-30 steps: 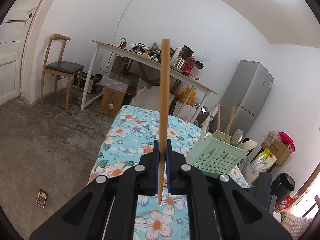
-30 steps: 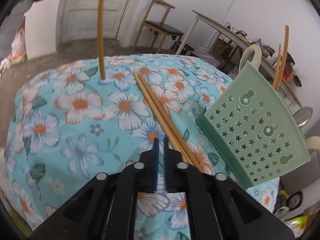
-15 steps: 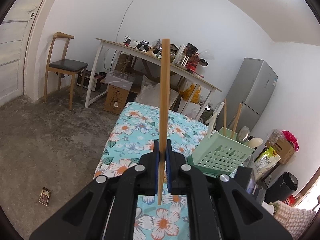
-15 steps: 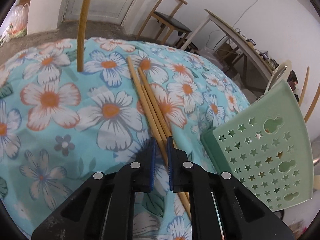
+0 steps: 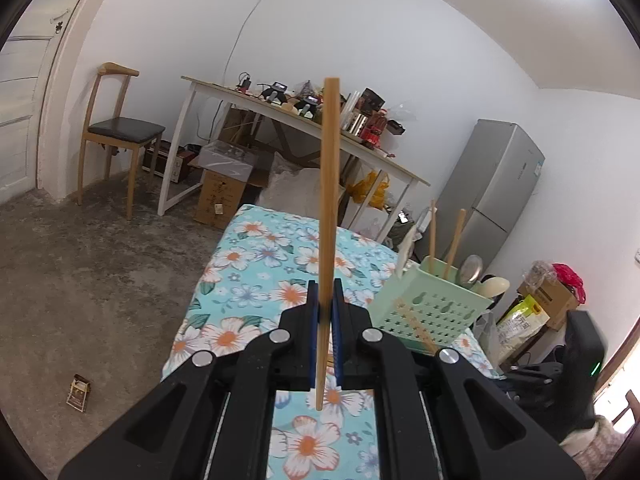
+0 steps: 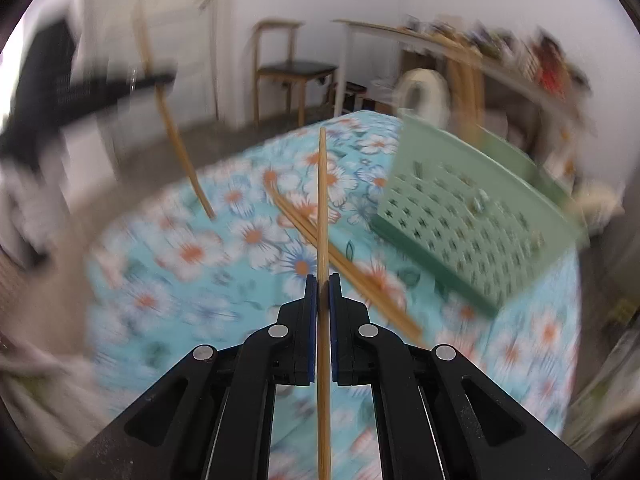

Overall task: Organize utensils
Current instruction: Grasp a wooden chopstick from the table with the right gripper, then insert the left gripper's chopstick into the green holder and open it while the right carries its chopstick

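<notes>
Chopsticks, one pinched upright in each gripper: my right gripper (image 6: 323, 280) has just been closing on its chopstick (image 6: 322, 208). Green holder (image 6: 472, 216) stands ahead-right of it, nearer than to my left gripper (image 5: 325, 286), clamped on its own chopstick (image 5: 329, 184).

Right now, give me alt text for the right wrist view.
The right tongs clamp one thin bamboo chopstick above a floral tablecloth. More bamboo chopsticks lie below, beside a perforated green plastic utensil basket. The picture is motion-blurred.

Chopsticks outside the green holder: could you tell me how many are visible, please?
4 chopsticks: one upright in the left tool, one in the right tool, two lying on the floral cloth; blur may hide another.
</notes>
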The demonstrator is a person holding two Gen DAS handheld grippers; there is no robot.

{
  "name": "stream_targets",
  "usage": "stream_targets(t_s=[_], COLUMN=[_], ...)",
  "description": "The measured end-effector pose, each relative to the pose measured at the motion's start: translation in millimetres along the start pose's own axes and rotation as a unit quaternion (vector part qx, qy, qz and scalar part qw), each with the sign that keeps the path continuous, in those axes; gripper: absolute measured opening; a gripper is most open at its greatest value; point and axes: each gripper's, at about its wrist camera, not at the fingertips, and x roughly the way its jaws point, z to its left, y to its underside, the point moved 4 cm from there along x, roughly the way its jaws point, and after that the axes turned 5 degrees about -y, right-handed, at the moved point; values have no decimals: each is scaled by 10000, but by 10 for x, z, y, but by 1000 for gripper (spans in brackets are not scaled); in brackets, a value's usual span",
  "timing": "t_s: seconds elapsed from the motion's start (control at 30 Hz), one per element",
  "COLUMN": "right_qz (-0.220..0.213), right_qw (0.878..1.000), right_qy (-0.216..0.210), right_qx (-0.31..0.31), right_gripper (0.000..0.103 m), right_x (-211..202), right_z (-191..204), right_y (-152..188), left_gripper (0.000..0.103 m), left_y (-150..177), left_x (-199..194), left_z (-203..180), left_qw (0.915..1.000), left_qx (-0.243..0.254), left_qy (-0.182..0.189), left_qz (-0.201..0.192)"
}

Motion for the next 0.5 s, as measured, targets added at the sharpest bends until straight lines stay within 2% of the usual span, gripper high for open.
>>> stream_targets(t_s=[0.07,0.1,0.17,0.23,0.4,0.47,0.5], right_qz=[-41,6,91,223,643,836,884], right_qw=[9960,9896,9774,9587,9329,9335,9356], right_qy=[-404,-665,-1009,-1337,-1225,-932,-784], right_qx=[792,1272,1856,2502,3326,3360,3327], right_gripper=[4,4,4,4,8,17,24], right_x=[-173,-245,-302,-310,-83,2,25], right_z=[-143,-221,-311,-383,-471,-501,-512], right_y=[48,109,224,419,848,981,1004], left_gripper=[5,5,5,5,5,5,5], left_y=[4,4,7,12,62,85,93], left_x=[-13,-19,-33,-36,-1,29,41], left_z=[-39,-62,-108,-156,-201,-226,-237], left_qw=[9999,9999,9998,9996,9991,9988,9986], left_qx=[-23,-29,-16,7,42,64,70], left_qy=[95,139,204,256,317,344,357], left_qz=[28,41,68,112,270,351,385])
